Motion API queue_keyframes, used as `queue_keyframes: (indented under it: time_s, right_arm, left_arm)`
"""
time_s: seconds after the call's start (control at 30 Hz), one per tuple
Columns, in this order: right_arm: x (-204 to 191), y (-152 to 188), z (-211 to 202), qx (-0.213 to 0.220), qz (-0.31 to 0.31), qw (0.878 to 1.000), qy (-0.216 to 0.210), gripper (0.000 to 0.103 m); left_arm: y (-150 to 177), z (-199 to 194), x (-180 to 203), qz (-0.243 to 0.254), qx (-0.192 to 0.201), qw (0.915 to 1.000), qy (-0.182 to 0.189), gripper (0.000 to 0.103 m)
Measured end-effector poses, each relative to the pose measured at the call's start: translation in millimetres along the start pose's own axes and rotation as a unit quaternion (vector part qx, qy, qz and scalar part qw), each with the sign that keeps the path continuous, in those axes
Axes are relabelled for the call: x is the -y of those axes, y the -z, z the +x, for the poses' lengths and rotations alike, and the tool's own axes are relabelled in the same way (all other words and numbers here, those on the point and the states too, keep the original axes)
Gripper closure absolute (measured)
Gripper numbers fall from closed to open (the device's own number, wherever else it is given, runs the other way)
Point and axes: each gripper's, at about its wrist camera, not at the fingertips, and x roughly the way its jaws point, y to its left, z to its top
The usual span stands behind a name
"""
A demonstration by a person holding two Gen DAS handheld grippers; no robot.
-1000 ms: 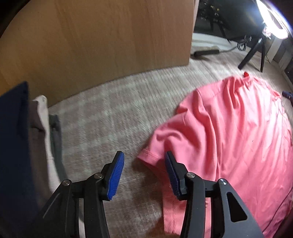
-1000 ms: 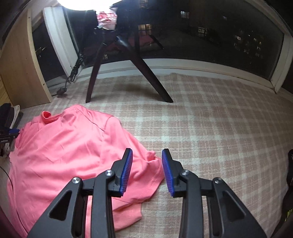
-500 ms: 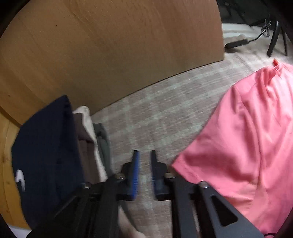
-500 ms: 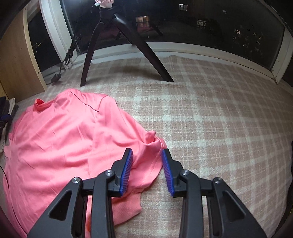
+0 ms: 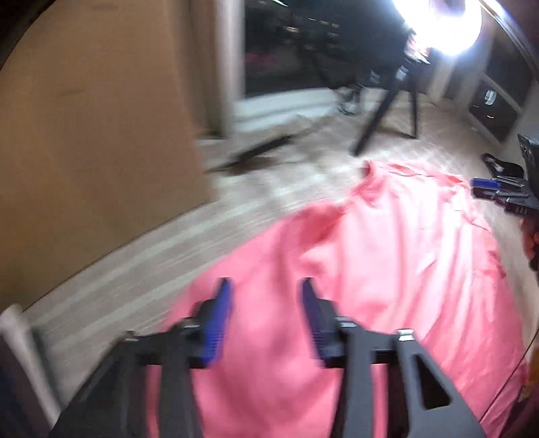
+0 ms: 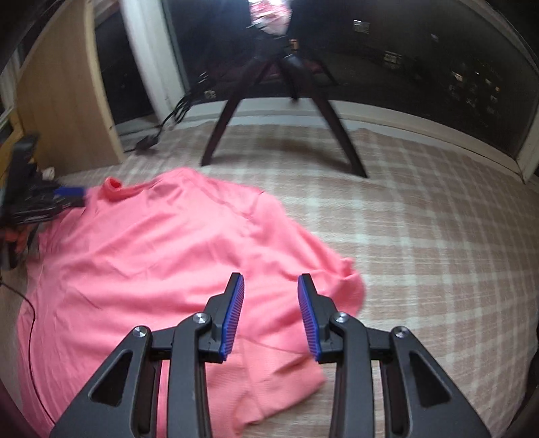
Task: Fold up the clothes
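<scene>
A pink T-shirt (image 6: pixel 151 256) lies spread and wrinkled on the plaid blanket, its collar (image 6: pixel 113 183) at the far end. My right gripper (image 6: pixel 270 313) is open above the shirt's right sleeve area, nothing between its blue pads. In the blurred left wrist view my left gripper (image 5: pixel 266 316) is open over the shirt's (image 5: pixel 387 269) left side, holding nothing. Each gripper shows at the edge of the other view: the right gripper (image 5: pixel 498 192) at far right, the left gripper (image 6: pixel 47 198) at far left near the collar.
A wooden panel (image 5: pixel 94 141) stands at the left. A dark tripod (image 6: pixel 286 111) rises beyond the shirt before a dark window, with a bright lamp (image 5: pixel 441 23) above. Cables (image 6: pixel 151 138) lie near the panel. The plaid blanket (image 6: pixel 421 219) stretches to the right.
My left gripper swung from the folded stack at the left back over the shirt and went from nearly shut to open. The right gripper shifted slightly over the sleeve, staying open.
</scene>
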Motion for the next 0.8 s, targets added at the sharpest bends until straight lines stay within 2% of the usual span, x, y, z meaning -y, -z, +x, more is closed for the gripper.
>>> queue_keyframes:
  time_s: [0.07,0.13,0.23,0.4,0.53,0.57,0.63,0.7,0.77,0.8]
  right_arm:
    - [-6.0,4.9,4.6,-0.007,-0.007,1.0,-0.009,0.07]
    - [-12.1,9.9,9.2,-0.014,-0.014,1.0,-0.018,0.07]
    - [-15.2,16.9,15.3,-0.02,-0.019,0.999,-0.025,0.07]
    - [-11.4,17.7,17.8,-0.022,-0.008,0.999,-0.034,0.07]
    - [-12.5,15.9,20.1,-0.025,-0.016,0.999,-0.034,0.068]
    - [-14.1,16.2,20.1,-0.025,-0.021,0.999,-0.033,0.065]
    - [-19.0,16.9,21.2,-0.026,-0.035,0.999,-0.028,0.061]
    - [-25.0,18.7,22.3,-0.027,-0.055,0.998,-0.018,0.06]
    - [-26.9,19.6,22.4,-0.027,-0.064,0.998,-0.014,0.059]
    - [-26.7,19.9,22.1,-0.027,-0.065,0.997,-0.014,0.059]
  left_arm:
    - [-7.2,18.0,20.7,0.035,-0.013,0.9981,-0.049,0.074]
    - [-11.2,24.8,24.4,0.056,-0.012,0.9959,-0.07,0.074]
    - [-11.9,16.5,10.4,0.055,-0.004,0.9962,-0.068,0.064]
    - [-4.2,5.3,-19.9,0.054,-0.037,0.9965,-0.052,0.065]
    - [5.0,5.1,-18.6,0.062,-0.044,0.9962,-0.043,0.066]
    - [7.4,9.2,-18.9,0.061,-0.053,0.9958,-0.044,0.07]
    - [8.2,9.2,-21.5,0.046,-0.046,0.9975,-0.028,0.101]
    - [10.2,9.1,-22.5,0.04,-0.045,0.9974,-0.039,0.101]
    - [14.1,6.3,-25.5,0.04,-0.039,0.9953,-0.079,0.101]
    - [15.8,5.2,-31.9,0.025,-0.035,0.9942,-0.098,0.1]
